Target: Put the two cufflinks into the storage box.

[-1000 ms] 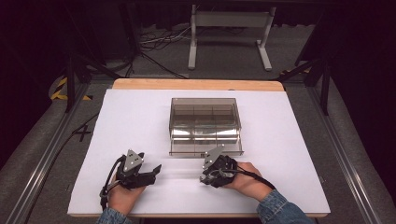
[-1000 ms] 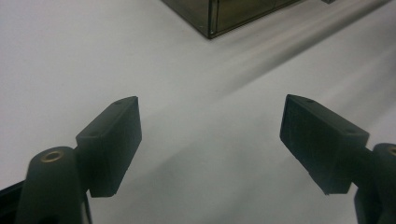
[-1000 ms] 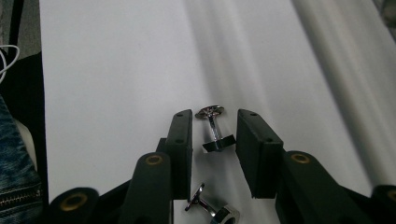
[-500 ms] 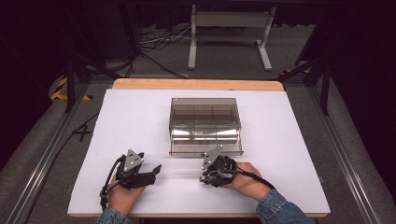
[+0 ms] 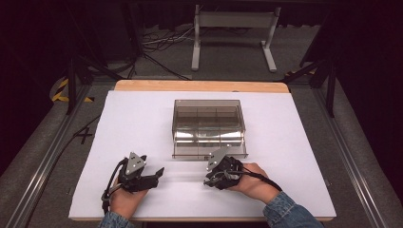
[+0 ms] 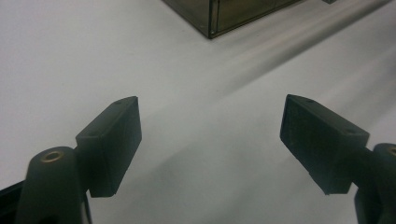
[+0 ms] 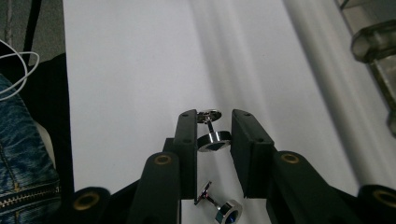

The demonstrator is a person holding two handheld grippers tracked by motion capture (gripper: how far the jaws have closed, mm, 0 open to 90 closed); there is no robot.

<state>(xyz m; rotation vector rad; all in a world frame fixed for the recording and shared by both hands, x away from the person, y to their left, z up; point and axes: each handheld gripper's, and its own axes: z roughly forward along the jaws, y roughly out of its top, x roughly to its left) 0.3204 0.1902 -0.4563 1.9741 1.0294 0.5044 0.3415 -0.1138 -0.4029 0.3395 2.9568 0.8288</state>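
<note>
Since the earlier frames the right gripper (image 5: 215, 176) has barely shifted in the lower middle of the high view, its jaws having just been closing with a cufflink between them; the left gripper (image 5: 153, 175) keeps its place in the lower left.

In the high view both hands come in from the bottom edge onto the white table (image 5: 142, 118). A clear smoky compartment box (image 5: 208, 128) stands in the centre, just above the right gripper. The cufflinks are too small to make out here.

In the left gripper view the two black jaws stand wide apart at the bottom left and bottom right, released, with bare white table between them. A corner of the box (image 6: 224, 14) shows at the top middle, well apart from the jaws.

In the right gripper view the jaws rise from the bottom centre, drawn close together. A silver cufflink (image 7: 211, 133) sits between the fingers (image 7: 187, 140) near their tips, its round head against the right pad and close by the left one, its stem running up to a disc at the tip of the left jaw. Whether the pads truly press it I cannot tell. A second cufflink (image 7: 220, 207) lies on the table lower in the frame, below the jaws' gap. An edge of the box (image 7: 373, 42) shows in the upper right.
</note>
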